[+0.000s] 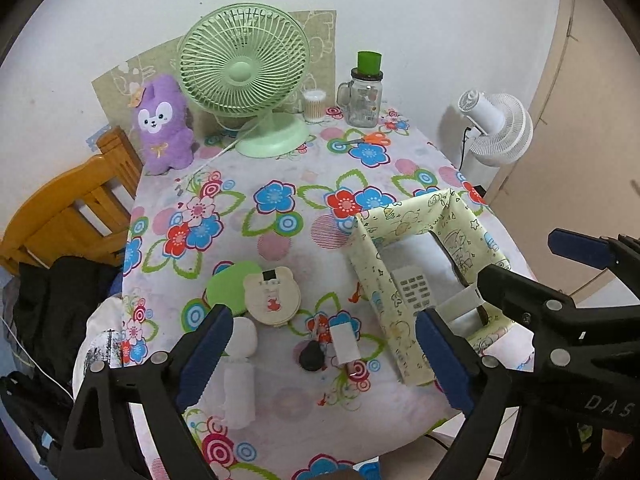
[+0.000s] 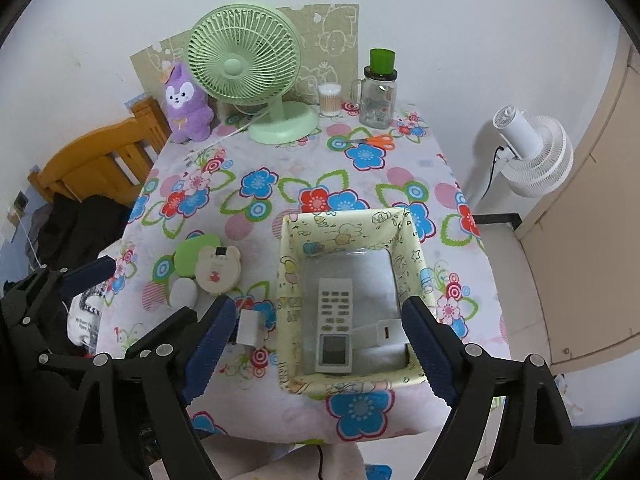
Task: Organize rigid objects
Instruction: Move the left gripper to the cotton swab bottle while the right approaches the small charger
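With the remote (image 2: 334, 326) and a white charger block (image 2: 385, 332) already lying in the yellow fabric bin (image 2: 344, 232), next pick is judged the loose white adapter (image 1: 344, 340) on the bench (image 1: 280, 208); approach it square and clear of the black key fob (image 1: 312, 356). Left gripper (image 1: 324, 356) and right gripper (image 2: 320, 344) both hang tilted steeply down, jaws spread wide, empty.
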`<action>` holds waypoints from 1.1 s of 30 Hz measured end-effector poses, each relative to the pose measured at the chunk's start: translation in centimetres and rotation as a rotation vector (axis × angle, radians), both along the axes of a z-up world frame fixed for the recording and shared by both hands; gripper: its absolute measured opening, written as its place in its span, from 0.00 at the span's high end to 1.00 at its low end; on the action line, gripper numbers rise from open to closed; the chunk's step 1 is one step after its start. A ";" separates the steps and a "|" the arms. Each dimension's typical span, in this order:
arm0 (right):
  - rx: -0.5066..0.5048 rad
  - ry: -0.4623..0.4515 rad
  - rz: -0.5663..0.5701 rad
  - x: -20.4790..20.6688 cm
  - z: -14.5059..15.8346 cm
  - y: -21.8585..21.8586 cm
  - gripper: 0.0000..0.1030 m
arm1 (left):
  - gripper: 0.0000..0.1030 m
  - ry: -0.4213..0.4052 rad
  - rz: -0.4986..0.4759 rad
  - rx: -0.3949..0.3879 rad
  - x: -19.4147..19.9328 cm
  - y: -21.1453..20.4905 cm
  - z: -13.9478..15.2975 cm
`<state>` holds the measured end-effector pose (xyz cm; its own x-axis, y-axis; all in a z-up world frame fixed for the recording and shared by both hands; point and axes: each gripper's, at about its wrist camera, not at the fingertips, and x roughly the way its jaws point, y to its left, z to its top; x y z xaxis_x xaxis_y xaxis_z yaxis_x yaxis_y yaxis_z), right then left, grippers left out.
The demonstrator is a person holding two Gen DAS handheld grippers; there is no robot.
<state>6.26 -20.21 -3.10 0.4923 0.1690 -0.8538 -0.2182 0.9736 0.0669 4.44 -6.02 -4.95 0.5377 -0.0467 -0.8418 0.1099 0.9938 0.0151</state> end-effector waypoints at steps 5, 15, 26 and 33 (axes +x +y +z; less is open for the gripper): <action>0.007 -0.046 0.007 -1.4 0.7 0.9 0.15 | 0.07 -0.013 -0.009 -0.005 -0.8 1.0 0.5; 0.021 -0.091 -0.032 -3.1 0.9 2.8 0.15 | 0.06 -0.036 -0.020 -0.002 -2.2 3.6 1.0; 0.108 -0.092 -0.048 -4.7 -0.1 5.2 0.15 | 0.06 -0.030 -0.039 0.000 -3.4 6.7 0.4; 0.115 -0.068 -0.061 -5.3 -1.7 6.6 0.15 | 0.06 -0.012 -0.056 0.002 -3.9 8.2 -0.8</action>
